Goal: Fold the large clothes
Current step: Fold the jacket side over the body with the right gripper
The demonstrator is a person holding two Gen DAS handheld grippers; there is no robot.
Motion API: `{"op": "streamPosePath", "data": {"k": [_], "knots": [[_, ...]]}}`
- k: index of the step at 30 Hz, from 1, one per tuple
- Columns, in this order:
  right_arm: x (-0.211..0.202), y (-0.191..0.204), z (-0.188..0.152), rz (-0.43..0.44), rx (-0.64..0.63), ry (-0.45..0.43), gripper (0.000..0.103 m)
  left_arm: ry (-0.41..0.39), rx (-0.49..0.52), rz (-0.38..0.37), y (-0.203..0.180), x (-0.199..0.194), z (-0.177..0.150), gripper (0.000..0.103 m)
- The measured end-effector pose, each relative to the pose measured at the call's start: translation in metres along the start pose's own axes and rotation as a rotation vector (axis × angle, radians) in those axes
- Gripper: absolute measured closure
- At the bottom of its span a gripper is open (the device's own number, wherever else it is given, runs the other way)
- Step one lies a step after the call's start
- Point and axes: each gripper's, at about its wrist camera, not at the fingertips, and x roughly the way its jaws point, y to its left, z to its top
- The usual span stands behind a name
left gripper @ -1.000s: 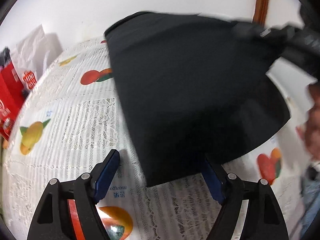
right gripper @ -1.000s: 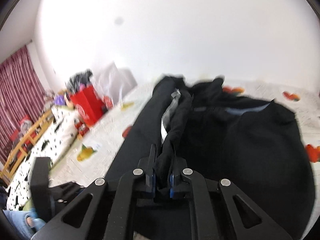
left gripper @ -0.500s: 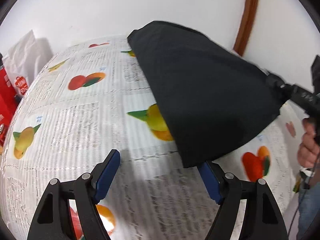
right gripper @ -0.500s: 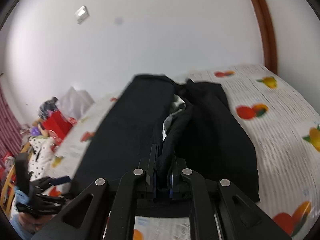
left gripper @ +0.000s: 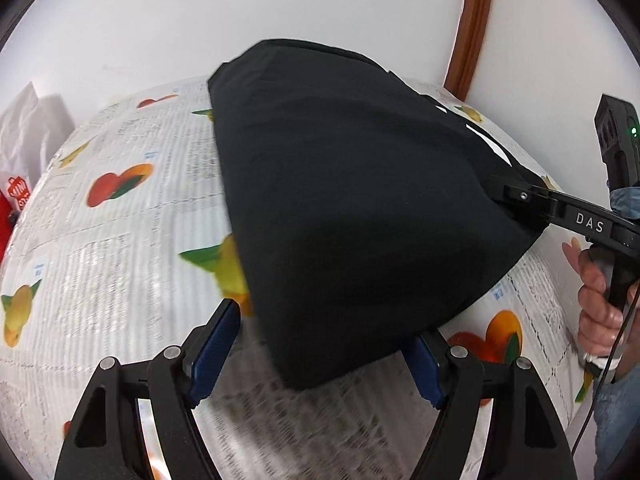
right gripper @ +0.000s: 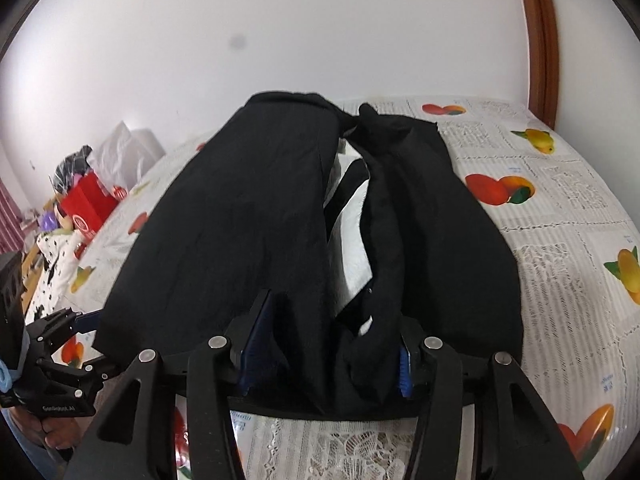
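Black garment (right gripper: pixel 280 220), folded lengthwise on the bed, halves not quite meeting (white lining (right gripper: pixel 352 216) shows in the gap at 12 o'clock of the right gripper (right gripper: pixel 326 344)). That gripper's jaws are opening, bunched hem cloth between them, pads no longer pinching it, by my read. Left gripper (left gripper: pixel 320 356) has its jaws wide apart, nothing held; the garment's corner lies just ahead, at 12 o'clock. First fold looks done; a crosswise fold and some smoothing probably remain. Surface: white lace tablecloth (left gripper: pixel 120 240) with fruit prints. Room: plain white wall (right gripper: pixel 320 32), brown door frame (right gripper: pixel 540 40) at 2 o'clock, red bag (right gripper: pixel 88 204) and clutter at 9 o'clock.
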Motion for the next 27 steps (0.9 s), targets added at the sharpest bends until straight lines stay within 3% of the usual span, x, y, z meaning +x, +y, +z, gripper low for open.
{"op": "streamPosePath", "data": {"k": [3,5,7,11,14,17,19,23,25,27], "knots": [[0.006,0.005,0.005,-0.010,-0.004,0.005,0.054,0.009,0.011,0.037,-0.007,0.009,0.004,0.028],[0.009,0.011,0.008,-0.013,-0.015,0.006,0.076,0.011,0.006,0.057,-0.008,0.012,0.006,0.027],[0.007,0.018,0.012,-0.021,-0.051,0.000,0.091,0.014,-0.001,0.069,-0.008,0.014,0.008,0.027],[-0.022,0.022,0.020,0.036,-0.106,-0.110,0.095,0.008,0.003,0.102,-0.008,0.014,0.007,0.027],[-0.059,0.003,0.024,0.157,-0.037,-0.251,0.096,0.006,-0.003,0.106,-0.007,0.013,0.006,0.027],[-0.075,-0.018,0.016,0.145,0.017,-0.330,0.096,0.005,-0.004,0.107,-0.007,0.013,0.005,0.027],[-0.066,-0.032,0.012,0.100,0.061,-0.294,0.096,0.006,-0.005,0.107,-0.006,0.014,0.006,0.027],[-0.026,-0.049,0.001,-0.001,0.105,-0.114,0.091,0.007,-0.004,0.105,-0.005,0.014,0.006,0.027],[-0.022,-0.049,-0.001,-0.012,0.104,-0.096,0.082,0.009,-0.001,0.087,-0.004,0.014,0.007,0.028],[-0.019,-0.050,0.001,0.018,0.117,-0.080,0.062,0.008,0.000,0.056,-0.005,0.013,0.008,0.028]]}}
